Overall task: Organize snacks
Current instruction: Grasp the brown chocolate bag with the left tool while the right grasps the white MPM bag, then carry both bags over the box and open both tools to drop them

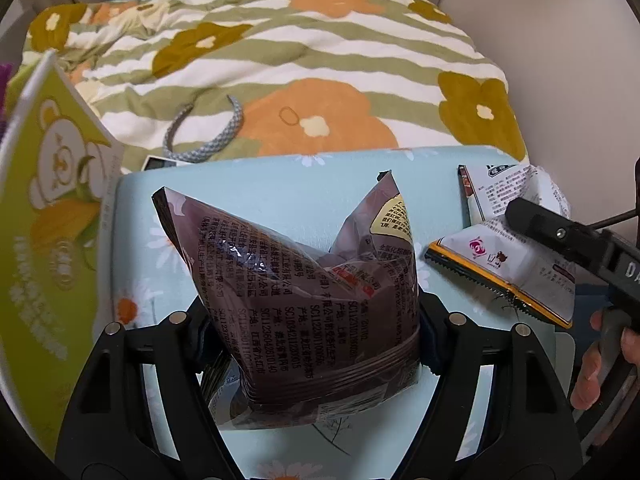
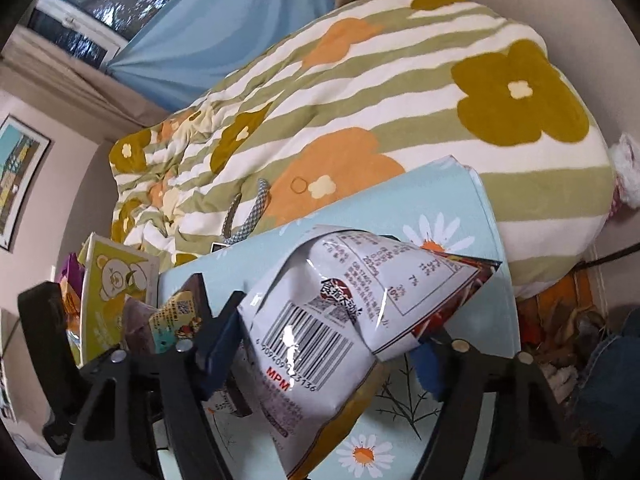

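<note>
Box: at the far left we are seeing a green cardboard box with a cartoon bear printed on it, standing upright beside the table edge.
Left gripper: we are pinching the left gripper onto the brown snack bag; its fingers are drawn in against the bag's lower sides, squeezing the crinkly film into a waist.
Brown bag: glossy plastic covered in fine print, puffed in the middle, its two top corners sticking up in points above the light blue table.
Table: smooth surface printed with white daisies, butting against a soft quilt striped green and white with orange and mustard flowers.
Headband: a grey braided hoop is lying on the quilt just past the table.
Right gripper: we are clamping the right gripper on a white snack bag; the blue-padded fingers are pressing its creased middle from both sides.
White bag: shiny foil with a barcode, folded over and tilted, held just above the right part of the table.
Second packet: a white packet with a serrated gold edge is lying flat at the right.
</note>
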